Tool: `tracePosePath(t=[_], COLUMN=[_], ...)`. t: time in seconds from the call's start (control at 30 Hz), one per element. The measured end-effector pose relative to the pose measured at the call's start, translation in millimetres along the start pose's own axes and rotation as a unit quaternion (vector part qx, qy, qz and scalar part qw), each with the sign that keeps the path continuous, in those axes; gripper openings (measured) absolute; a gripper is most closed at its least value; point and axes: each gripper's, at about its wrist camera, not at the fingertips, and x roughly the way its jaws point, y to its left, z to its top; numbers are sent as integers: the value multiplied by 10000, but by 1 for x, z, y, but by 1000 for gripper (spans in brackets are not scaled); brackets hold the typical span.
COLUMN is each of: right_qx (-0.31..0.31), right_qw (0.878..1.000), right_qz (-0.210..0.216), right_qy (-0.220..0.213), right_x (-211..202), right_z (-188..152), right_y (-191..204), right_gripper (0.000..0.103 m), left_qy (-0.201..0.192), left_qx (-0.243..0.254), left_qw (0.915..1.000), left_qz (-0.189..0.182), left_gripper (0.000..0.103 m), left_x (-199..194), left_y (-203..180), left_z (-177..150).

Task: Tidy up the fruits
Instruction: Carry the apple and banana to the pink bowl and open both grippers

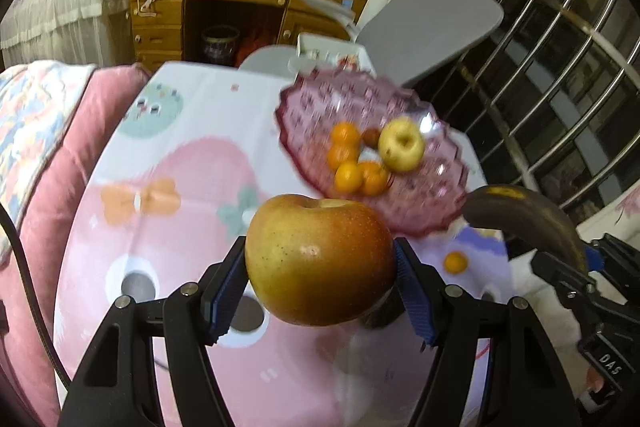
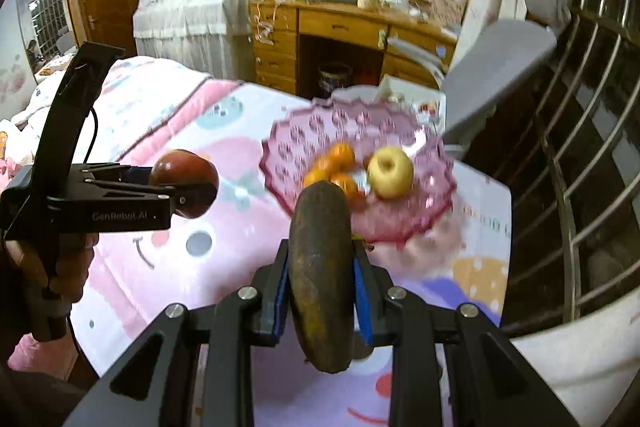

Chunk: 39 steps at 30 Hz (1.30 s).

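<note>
overhead, left hand-held gripper [image 1: 320, 279] clamps apple [image 1: 320, 259], right [image 2: 322, 291] banana [image 2: 320, 279], above pink tablecloth [image 1: 180, 167].

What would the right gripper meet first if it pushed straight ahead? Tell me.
Probably the pink glass bowl: the right gripper, shut on the dark banana, points at its near rim, with the oranges just beyond. Depth is uncertain.

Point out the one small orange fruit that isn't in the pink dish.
It is the small orange fruit lying alone on the cartoon cloth, near the dish's front edge. The other four sit grouped inside the dish beside the yellow apple.
</note>
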Motion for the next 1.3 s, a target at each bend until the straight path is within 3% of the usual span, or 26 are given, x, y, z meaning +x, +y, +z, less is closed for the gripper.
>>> tracePosePath(t=[0.3,0.43,0.67,0.97,1.03,1.1,1.17,1.2,1.3], right_qx=[-22,5,102,224,238,325,465,530,725], right_qw=[9996,9997,9993,9983,9983,9987,9985,9982,9969], right_qz=[-136,-181,-185,-77,-59,13,101,142,218], right_qy=[-263,-181,299,532,520,390,268,224,198], right_x=[36,62,110,131,131,125,117,114,103], right_z=[31,37,34,29,28,29,31,31,29], right_y=[-18,-25,-33,-41,-42,-44,-46,-47,-51], right_gripper=[27,27,28,29,30,40,49,51,51], left_qy=[-521,-428,97,348,361,382,265,197,79], left_qx=[15,33,-38,-158,-118,-90,-138,-173,-238], left_qw=[9986,9990,9999,9993,9993,9992,9995,9996,9994], left_qz=[-107,-127,-96,1,-11,-4,-85,-131,-235], left_gripper=[68,68,68,68,69,70,79,84,86], left_x=[19,46,100,123,124,121,112,108,92], left_y=[-16,-18,-18,-14,-14,-14,-14,-14,-15], left_z=[49,61,62,57,57,58,59,59,59])
